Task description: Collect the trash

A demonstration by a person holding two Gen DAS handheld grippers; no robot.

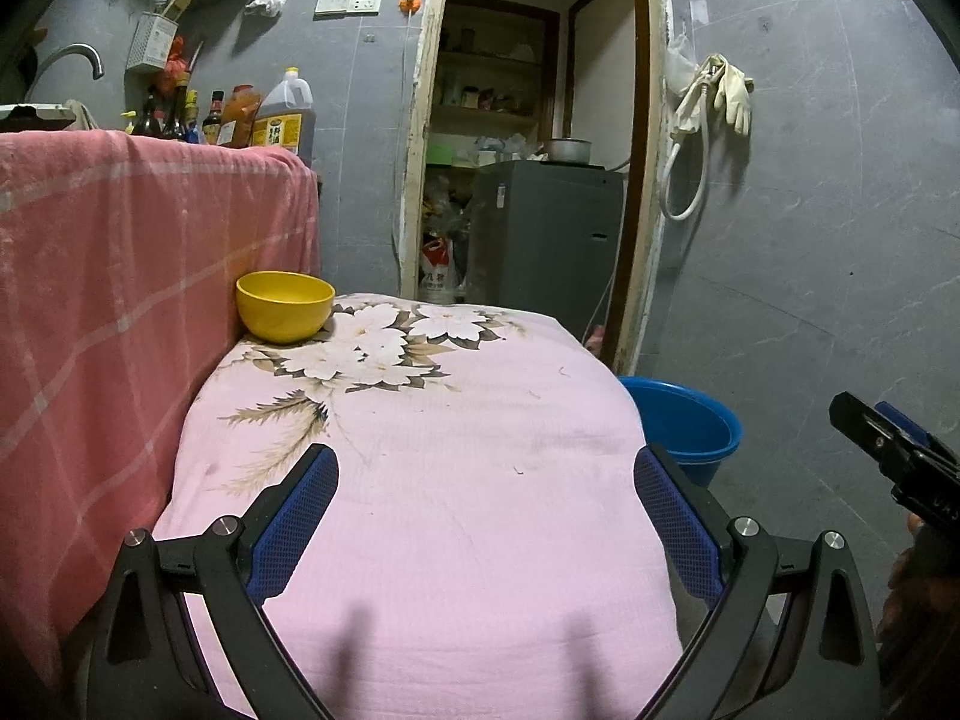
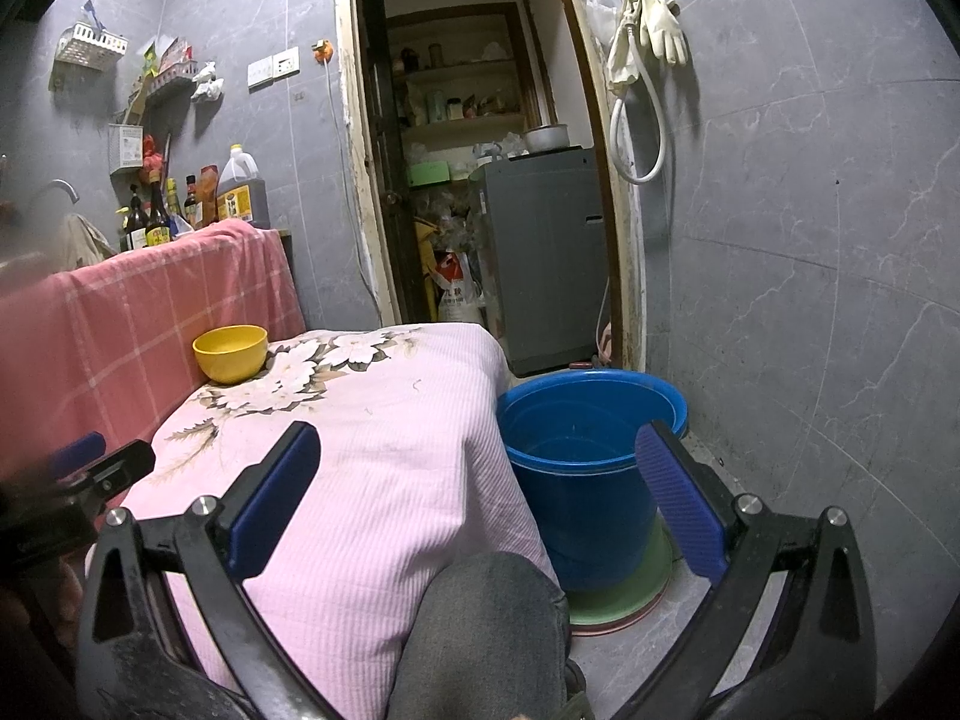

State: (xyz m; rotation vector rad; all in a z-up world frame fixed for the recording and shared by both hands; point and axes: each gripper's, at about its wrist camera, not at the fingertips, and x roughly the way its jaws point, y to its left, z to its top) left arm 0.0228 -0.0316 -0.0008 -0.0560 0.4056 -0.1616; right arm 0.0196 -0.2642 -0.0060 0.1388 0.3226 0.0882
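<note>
Over the pink cloth point(image 1: 450, 510), your left gripper point(image 1: 486, 516) and right gripper point(image 2: 480, 498) both gape, empty; blue bucket point(image 2: 585, 468) sits beside it.

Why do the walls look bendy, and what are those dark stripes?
Left wrist view: the fisheye lens curves the grey tiled wall; the stripes on the pink flowered cloth are finger shadows. Right wrist view: the left edge is blurry.

The blue bucket point(image 1: 690, 426) is half hidden behind the pink cloth point(image 1: 420, 480) in the left wrist view. A blurred shape covers the sink area at the right wrist view's left edge. Bottle labels point(image 2: 157, 235) are too small to read.
</note>
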